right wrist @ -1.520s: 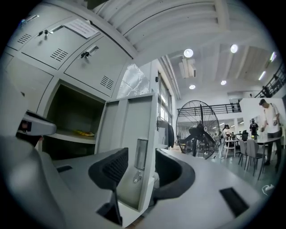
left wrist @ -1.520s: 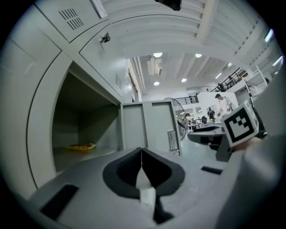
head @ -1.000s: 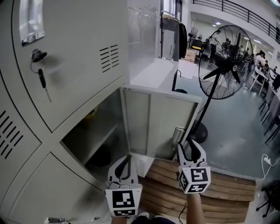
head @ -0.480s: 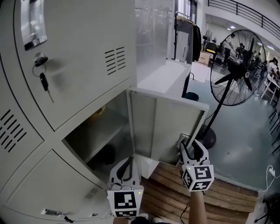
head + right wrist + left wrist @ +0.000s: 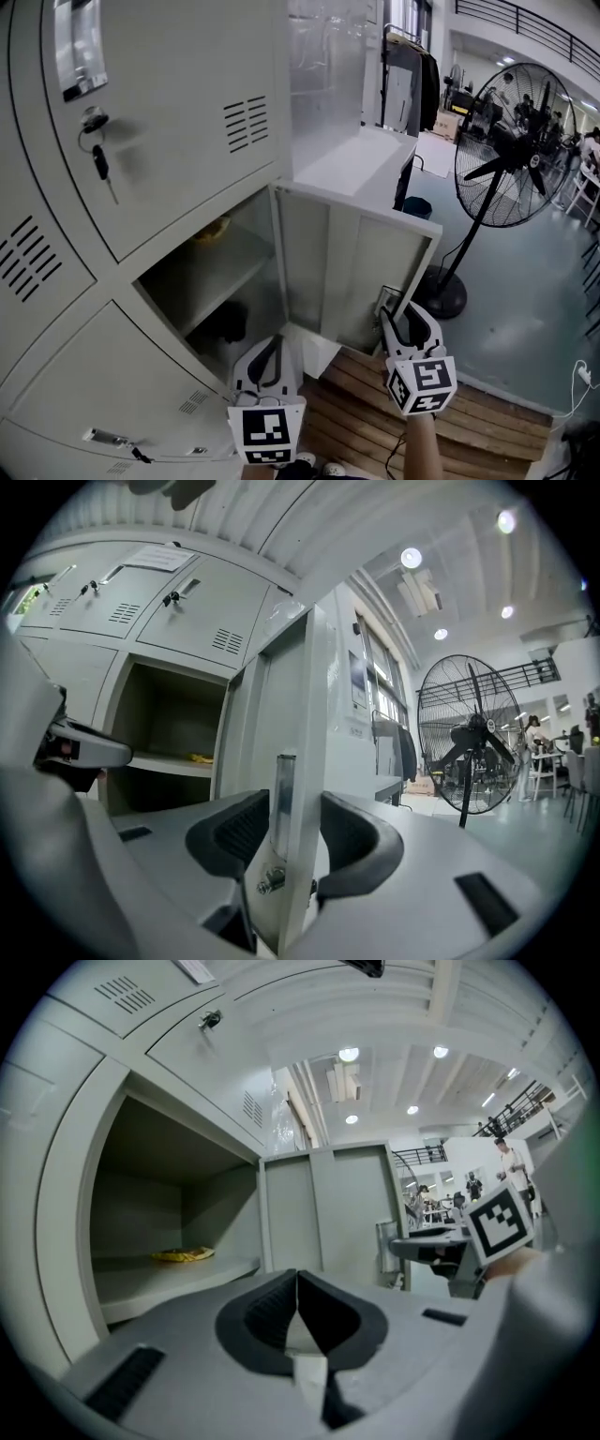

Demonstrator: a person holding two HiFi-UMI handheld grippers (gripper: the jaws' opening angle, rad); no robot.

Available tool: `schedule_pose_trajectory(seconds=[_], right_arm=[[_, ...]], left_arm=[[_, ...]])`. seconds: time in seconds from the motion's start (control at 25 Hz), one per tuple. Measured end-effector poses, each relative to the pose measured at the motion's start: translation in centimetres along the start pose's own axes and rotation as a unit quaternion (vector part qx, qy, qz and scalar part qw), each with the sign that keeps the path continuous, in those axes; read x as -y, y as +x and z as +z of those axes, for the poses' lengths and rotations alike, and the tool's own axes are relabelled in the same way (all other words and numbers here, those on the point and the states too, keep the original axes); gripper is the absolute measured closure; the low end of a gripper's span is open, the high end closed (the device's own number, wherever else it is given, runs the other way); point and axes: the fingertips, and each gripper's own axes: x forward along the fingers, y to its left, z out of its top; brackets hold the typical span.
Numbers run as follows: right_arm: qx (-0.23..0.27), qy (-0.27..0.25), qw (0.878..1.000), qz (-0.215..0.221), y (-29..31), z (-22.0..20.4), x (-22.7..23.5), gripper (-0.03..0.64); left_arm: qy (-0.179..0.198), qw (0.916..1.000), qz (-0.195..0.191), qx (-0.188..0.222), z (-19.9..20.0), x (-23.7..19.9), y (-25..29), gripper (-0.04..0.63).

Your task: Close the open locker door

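the right claw [image 5: 405, 317] is clamped on the free edge of the open locker door [image 5: 361, 267]; its upright hinge and the compartment [image 5: 187, 291] lie leftward. the left claw [image 5: 268, 352] is pressed together, empty.

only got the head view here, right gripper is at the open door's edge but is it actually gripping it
observer: yes, in the right gripper view the locker door has its free edge between the pads of the right gripper, which look closed on it
operator: anything else in there
observer: the door's metal latch bar, against the pad nearer the locker opening
operator: and the other one
observer: left gripper jaws are together, nothing between them
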Motion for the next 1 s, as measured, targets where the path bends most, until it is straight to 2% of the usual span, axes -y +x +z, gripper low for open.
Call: schedule_pose_trajectory(seconds=[0.28,0.56,0.8,1.0], right_arm=[[0.0,-0.022,0.999,0.039,-1.8,0.1,-1.8,0.436],[0.012,-0.008,0.995,0.094,-3.9,0.5,-4.4,0.437],[0.023,-0.017,0.991,0.131,-5.6,1.1,-6.6,0.493],[0.025,-0.042,0.984,0.172,-6.9,1.4,-9.2,0.505]], left_arm=[[-0.006,0.9999,0.01,-0.004,-0.2,1.0,-1.8,0.591],[-0.005,0.9996,0.026,-0.005,-0.6,1.5,-3.8,0.591],[-0.01,0.9989,0.045,-0.01,-1.3,1.9,-5.9,0.591],[-0.012,0.9977,0.066,-0.01,-1.4,1.5,-7.9,0.591]])
